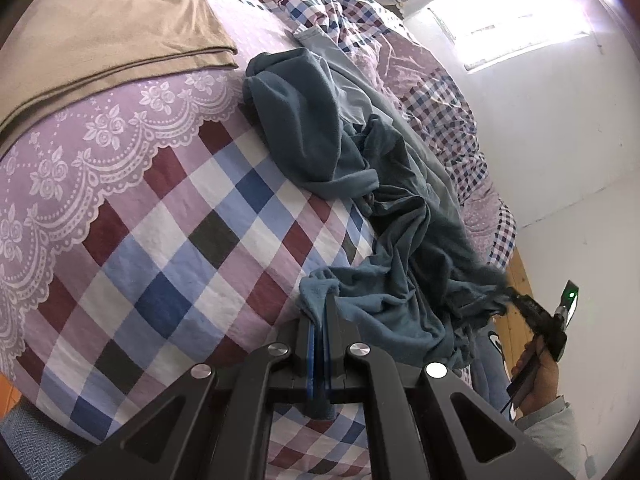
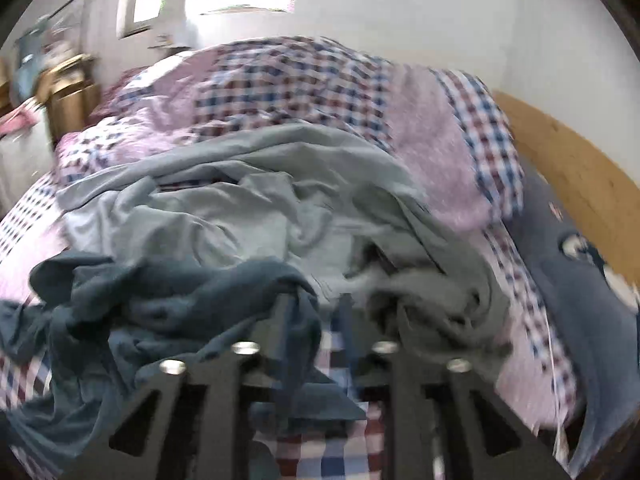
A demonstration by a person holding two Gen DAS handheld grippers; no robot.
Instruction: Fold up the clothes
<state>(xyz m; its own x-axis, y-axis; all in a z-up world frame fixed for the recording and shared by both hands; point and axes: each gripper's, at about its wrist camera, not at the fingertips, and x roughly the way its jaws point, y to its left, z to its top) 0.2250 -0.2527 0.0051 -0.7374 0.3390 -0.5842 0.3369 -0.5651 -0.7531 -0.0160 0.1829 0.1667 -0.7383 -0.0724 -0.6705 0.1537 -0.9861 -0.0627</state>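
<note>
A crumpled teal garment (image 1: pixel 400 240) lies across the checked bed sheet (image 1: pixel 180 220). My left gripper (image 1: pixel 322 312) is shut on its near edge, with cloth bunched over the fingertips. My right gripper (image 1: pixel 516 300), held by a hand (image 1: pixel 536 372), has its tip in the garment's far side. In the blurred right wrist view, the right gripper (image 2: pixel 316 308) has its fingers apart with sheet showing between them. Teal garment (image 2: pixel 160 292) cloth drapes over the left finger (image 2: pixel 288 312). A pale grey-blue garment (image 2: pixel 240 208) lies rumpled beyond it.
A tan garment (image 1: pixel 100 28) lies folded flat at the far left of the bed. A bunched checked quilt (image 2: pixel 320 80) fills the back. A navy printed garment (image 2: pixel 580 280) lies by the wooden bed frame (image 2: pixel 580 168). A white wall and a bright window stand behind.
</note>
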